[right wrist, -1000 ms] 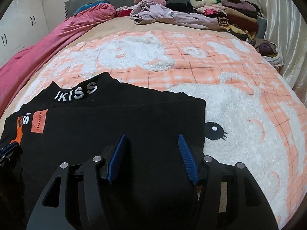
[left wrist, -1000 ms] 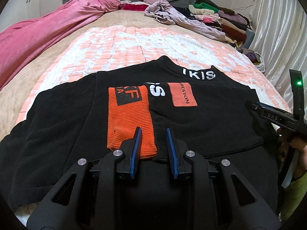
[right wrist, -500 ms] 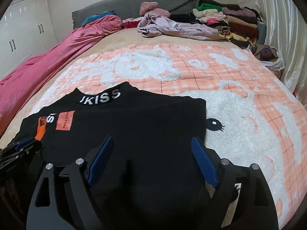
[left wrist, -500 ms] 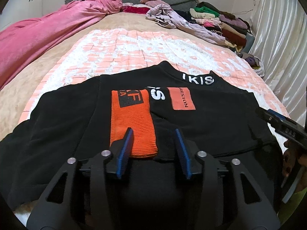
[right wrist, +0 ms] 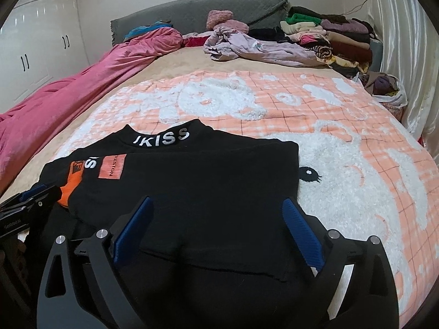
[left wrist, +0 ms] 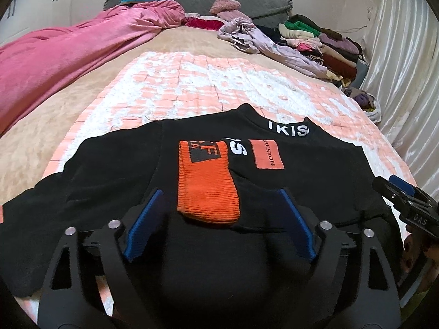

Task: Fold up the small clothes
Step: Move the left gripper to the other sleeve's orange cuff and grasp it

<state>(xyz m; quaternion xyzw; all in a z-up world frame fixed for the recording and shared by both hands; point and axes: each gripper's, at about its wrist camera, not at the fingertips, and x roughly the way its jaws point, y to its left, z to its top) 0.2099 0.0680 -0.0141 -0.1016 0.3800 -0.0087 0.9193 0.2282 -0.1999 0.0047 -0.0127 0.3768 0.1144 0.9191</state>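
Observation:
A black sweater (left wrist: pixel 301 192) with white collar lettering, an orange patch and an orange cuff (left wrist: pixel 205 186) lies flat on the peach and white blanket (left wrist: pixel 192 87), its sleeve folded across the chest. My left gripper (left wrist: pixel 219 194) hovers over the cuff's near end; its jaws are opening, and no pad presses on cloth. My right gripper (right wrist: pixel 216 201) hangs above the sweater's (right wrist: pixel 205 178) right half near the hem; its jaws are opening too, with nothing gripped. Each gripper shows at the edge of the other's view: the right gripper (left wrist: pixel 403 194), the left gripper (right wrist: pixel 30 197).
A pink duvet (left wrist: pixel 68 60) runs along the bed's left side. Loose lilac garments (right wrist: pixel 247 46) and stacked folded clothes (right wrist: pixel 329 35) lie at the far right by the grey headboard (right wrist: pixel 192 8). A curtain (right wrist: pixel 406 54) hangs at the right; white wardrobe doors (right wrist: pixel 35 49) stand left.
Both pairs of jaws have spread from narrow to wide. The right gripper has drawn back and up from the sweater, so more of the bed shows. The left gripper has stayed about where it was.

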